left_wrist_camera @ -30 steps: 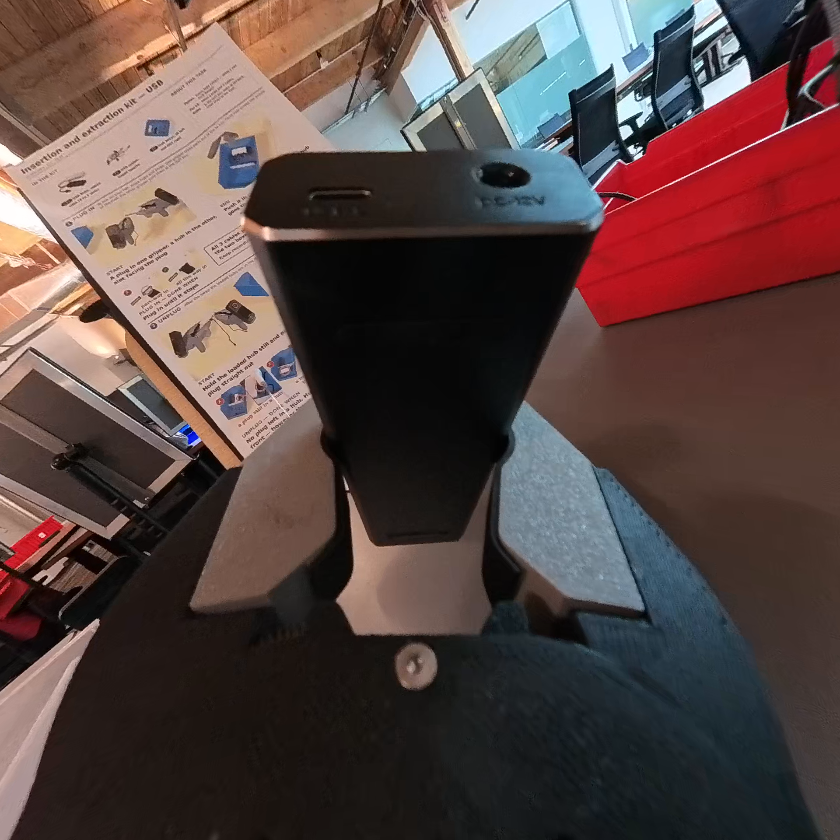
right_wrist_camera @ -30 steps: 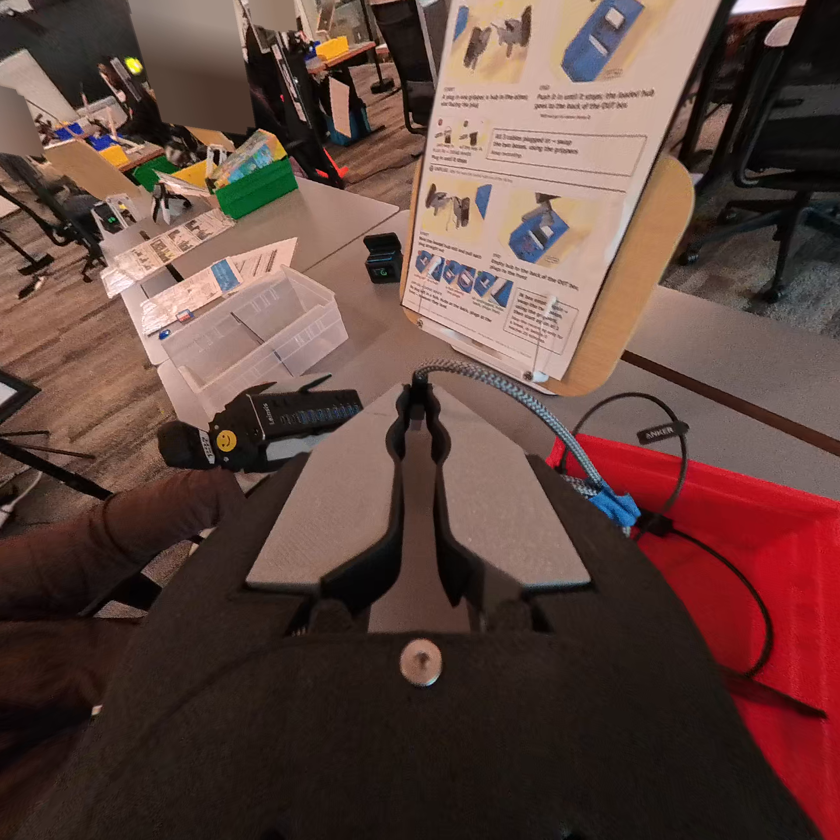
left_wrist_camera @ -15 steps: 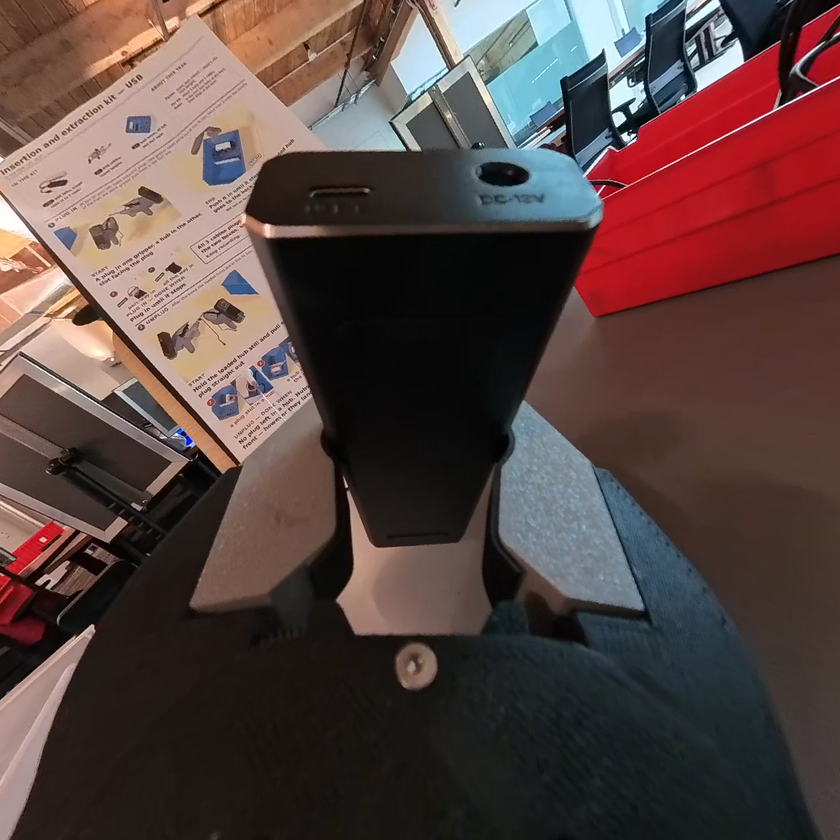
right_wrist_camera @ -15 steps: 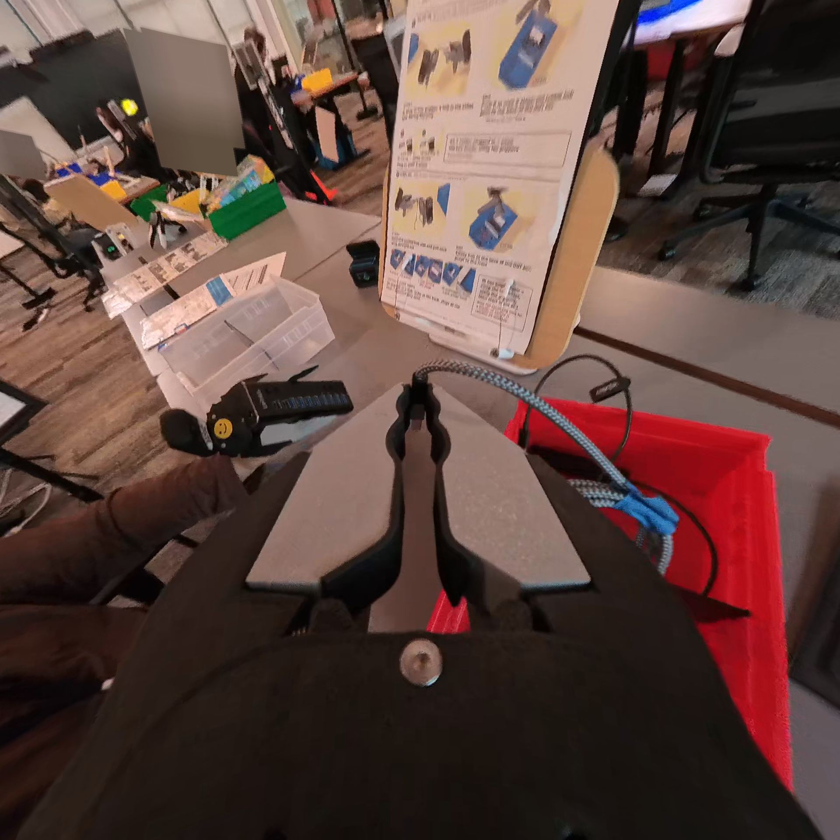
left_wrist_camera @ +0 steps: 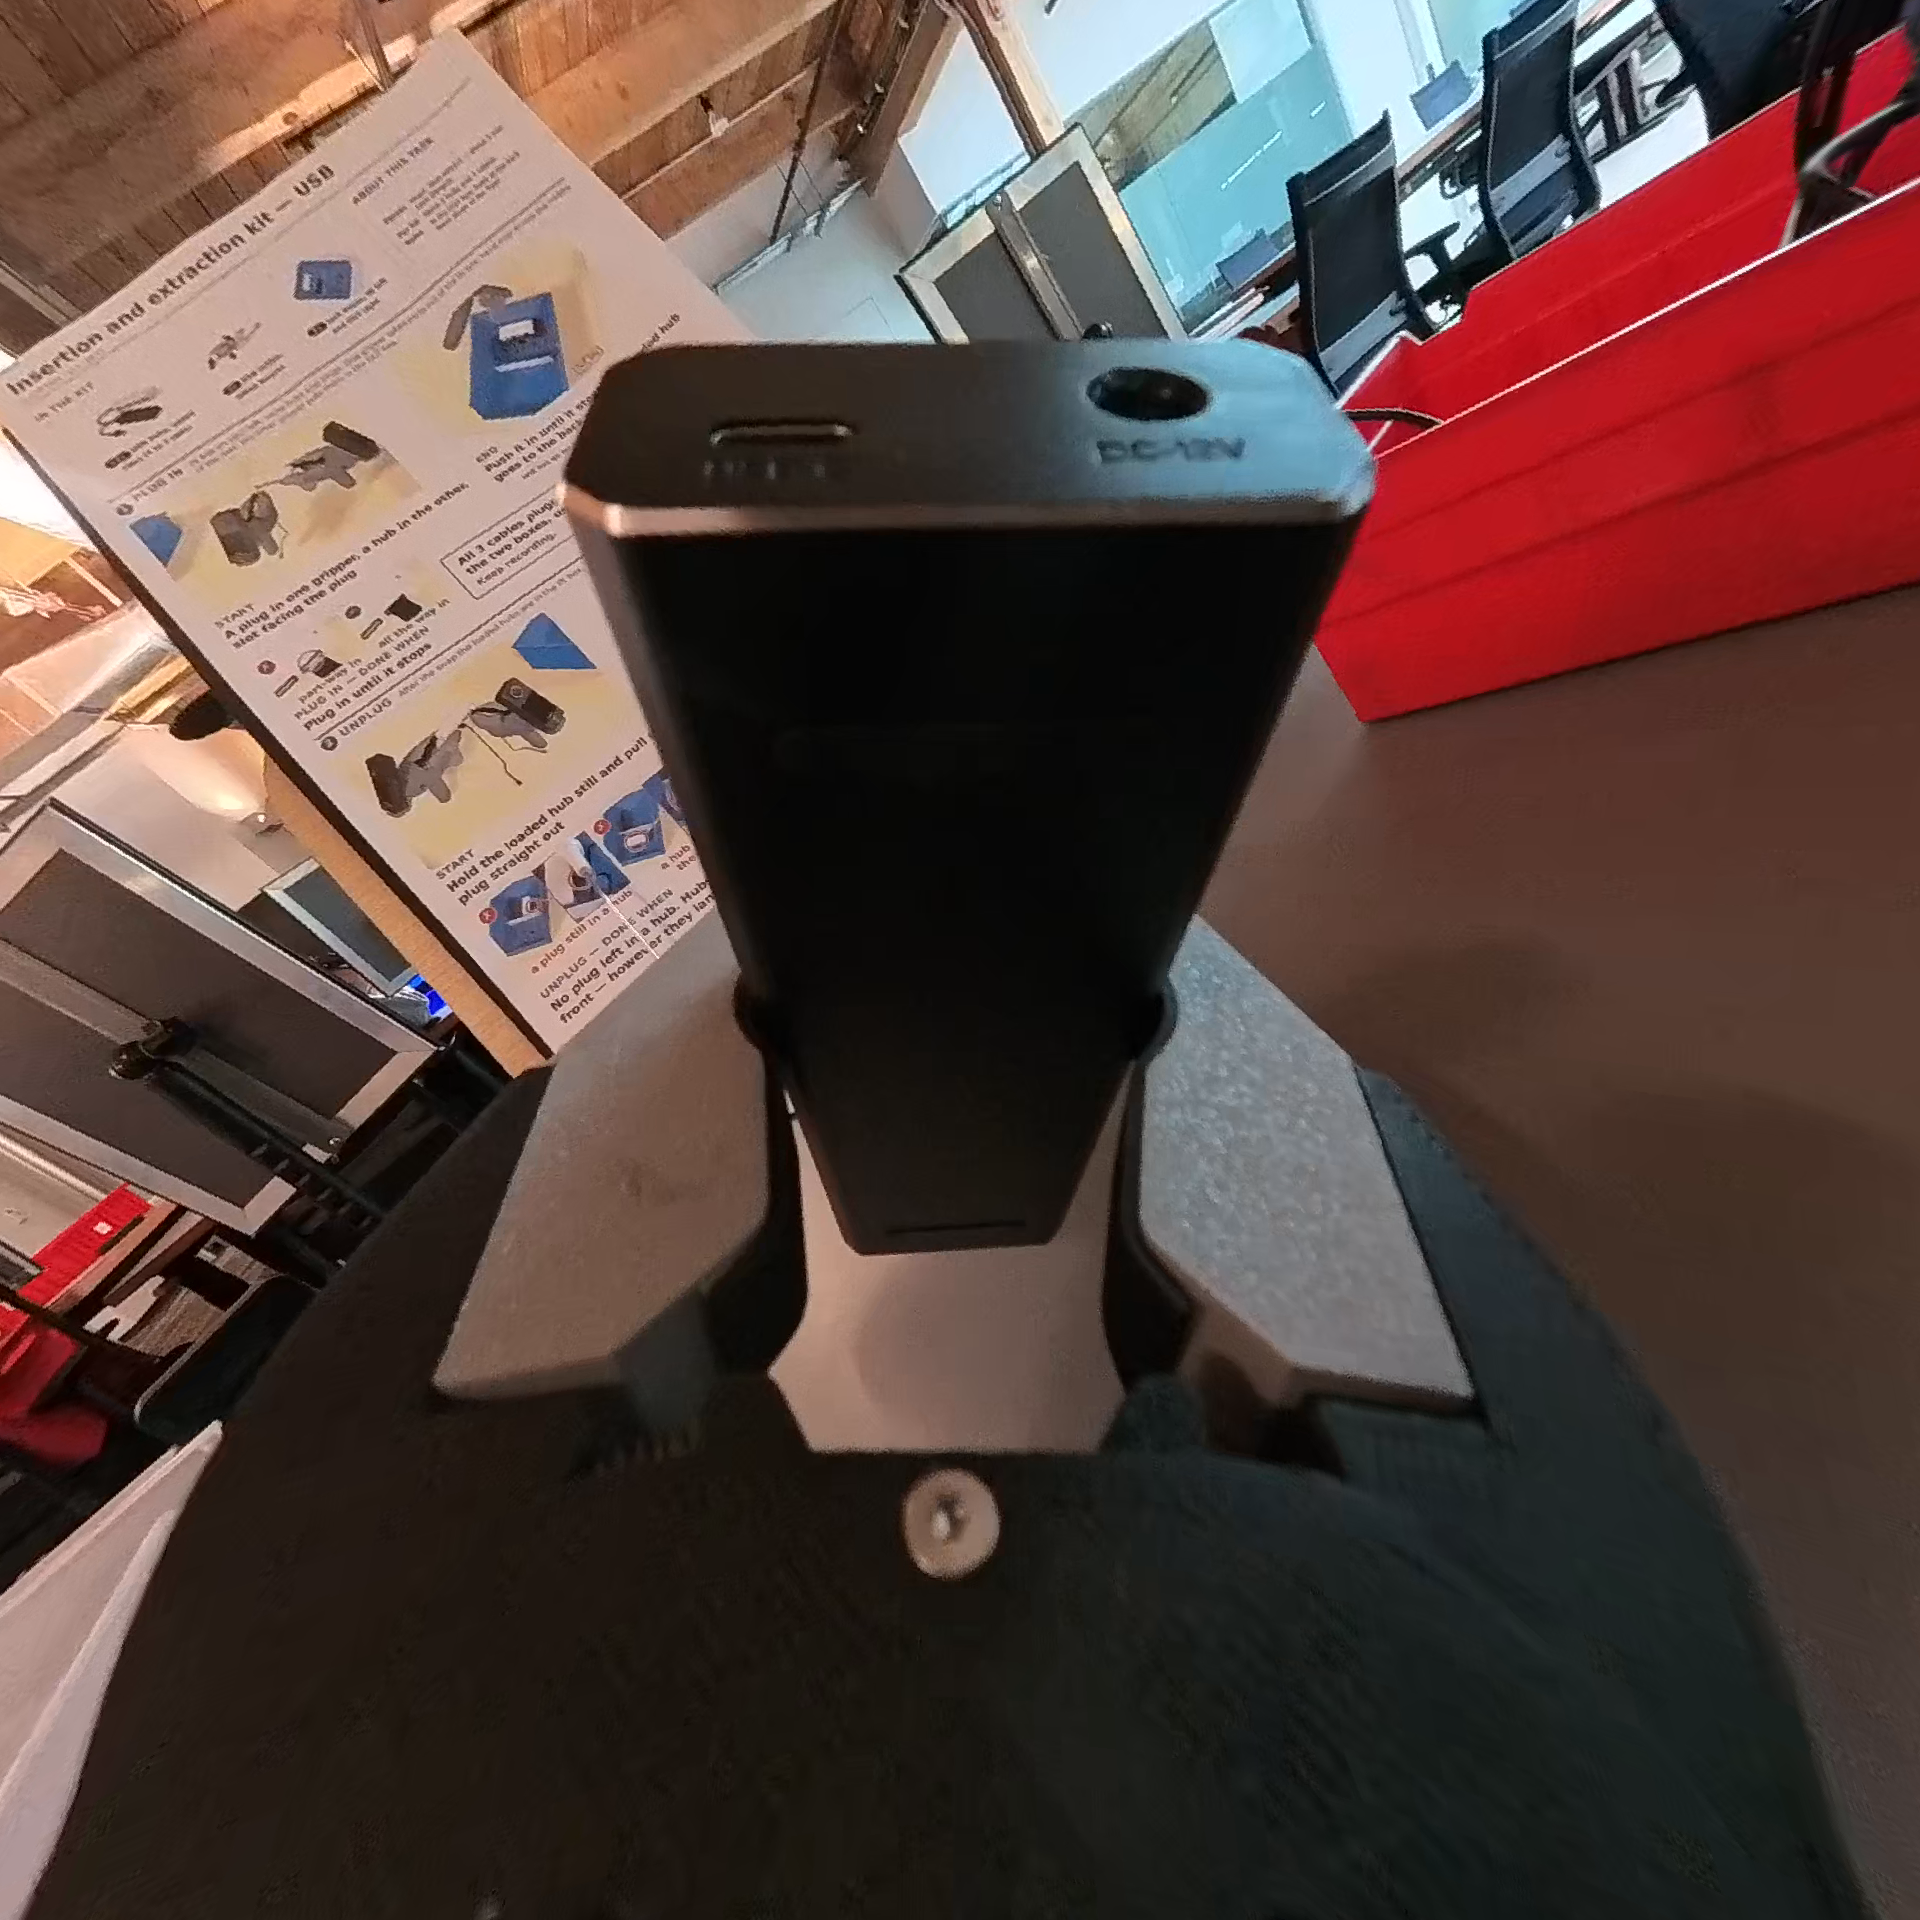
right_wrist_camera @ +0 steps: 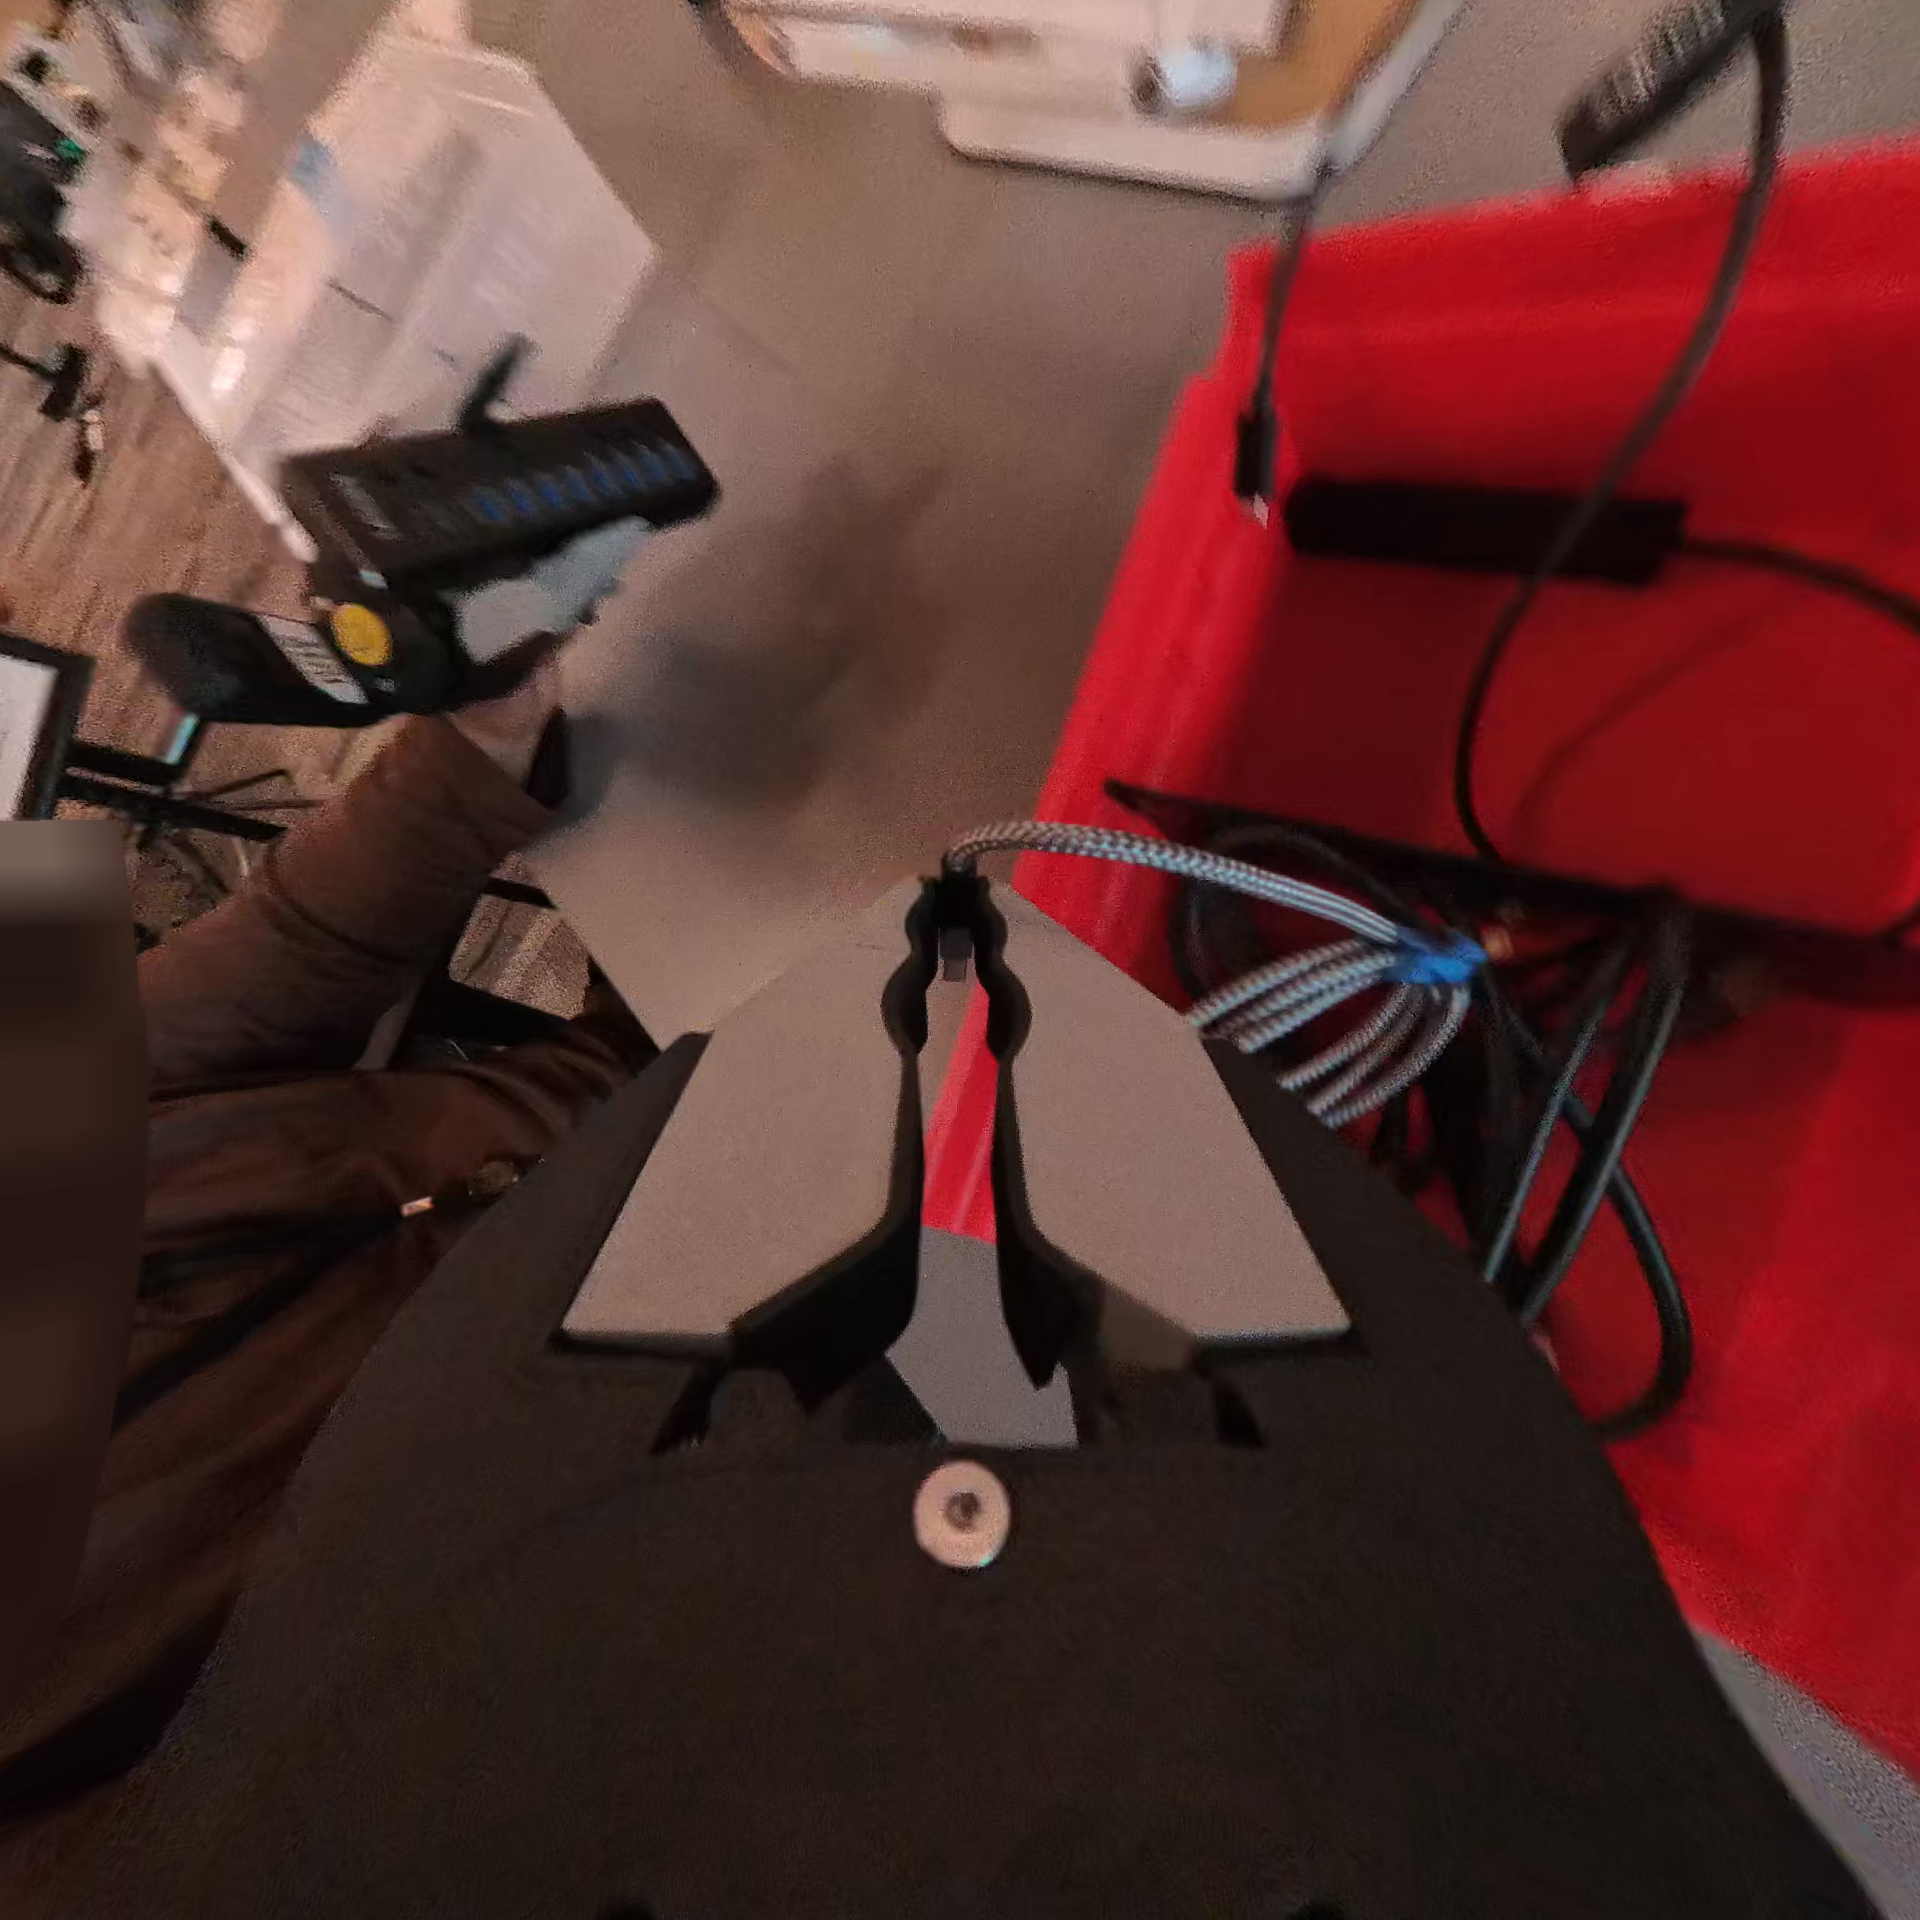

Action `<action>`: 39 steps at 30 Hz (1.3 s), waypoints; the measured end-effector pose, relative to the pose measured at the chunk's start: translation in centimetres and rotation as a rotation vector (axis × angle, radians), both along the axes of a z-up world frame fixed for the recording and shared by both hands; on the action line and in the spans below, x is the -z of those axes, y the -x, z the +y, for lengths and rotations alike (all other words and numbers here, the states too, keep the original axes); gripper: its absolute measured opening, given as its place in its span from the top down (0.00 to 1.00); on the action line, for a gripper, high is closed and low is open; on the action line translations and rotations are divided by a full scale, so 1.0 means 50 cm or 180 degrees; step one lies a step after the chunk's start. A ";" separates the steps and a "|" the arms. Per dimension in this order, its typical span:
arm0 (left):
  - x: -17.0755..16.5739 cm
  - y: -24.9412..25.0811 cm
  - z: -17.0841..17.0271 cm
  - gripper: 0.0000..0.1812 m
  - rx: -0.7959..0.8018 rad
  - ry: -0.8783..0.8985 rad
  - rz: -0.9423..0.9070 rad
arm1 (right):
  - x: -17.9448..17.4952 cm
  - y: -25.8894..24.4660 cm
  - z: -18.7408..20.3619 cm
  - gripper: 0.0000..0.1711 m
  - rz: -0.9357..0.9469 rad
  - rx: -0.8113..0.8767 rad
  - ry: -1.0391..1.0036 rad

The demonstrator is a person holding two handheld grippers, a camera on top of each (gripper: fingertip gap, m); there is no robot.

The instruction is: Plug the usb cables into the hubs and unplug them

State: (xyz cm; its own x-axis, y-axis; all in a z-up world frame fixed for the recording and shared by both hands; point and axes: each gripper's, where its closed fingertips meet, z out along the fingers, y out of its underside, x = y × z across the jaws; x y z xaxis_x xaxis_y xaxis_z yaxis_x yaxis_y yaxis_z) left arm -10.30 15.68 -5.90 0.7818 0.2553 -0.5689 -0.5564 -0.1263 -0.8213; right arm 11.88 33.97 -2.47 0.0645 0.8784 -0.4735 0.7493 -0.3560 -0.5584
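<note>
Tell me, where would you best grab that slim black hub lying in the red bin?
Probably across the narrow middle of the slim black hub, coming from above: it lies flat in the red bin, its long sides exposed. Avoid the right end, where its cable leaves.

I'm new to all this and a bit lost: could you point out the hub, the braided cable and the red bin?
hub [left_wrist_camera: 966, 727]: left wrist view, on its dark broad face.
braided cable [right_wrist_camera: 1195, 868]: right wrist view, on the woven stretch past the tool tips.
red bin [right_wrist_camera: 1818, 1403]: right wrist view, on its bare floor.
</note>
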 end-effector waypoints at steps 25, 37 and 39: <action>0.035 -0.300 -0.065 0.63 0.3458 0.0702 -0.1584 | -0.023 0.050 -0.271 0.81 0.0244 -0.1135 -0.0304; -0.011 -0.309 -0.092 0.63 0.3946 0.0365 -0.2016 | 0.136 0.189 -0.472 0.70 0.1265 -0.1346 -0.0422; -0.019 -0.313 -0.099 0.63 0.4014 0.0295 -0.1994 | 0.132 0.203 -0.507 0.65 0.1526 -0.1453 -0.0225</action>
State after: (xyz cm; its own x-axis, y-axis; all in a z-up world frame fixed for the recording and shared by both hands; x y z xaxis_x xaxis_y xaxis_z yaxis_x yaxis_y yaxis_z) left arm 5.32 10.71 -4.97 0.5799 -0.8144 -0.0226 0.1146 0.1091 -0.9874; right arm 1.72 8.63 -9.06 -0.5247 0.7976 -0.2975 0.4790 -0.0123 -0.8777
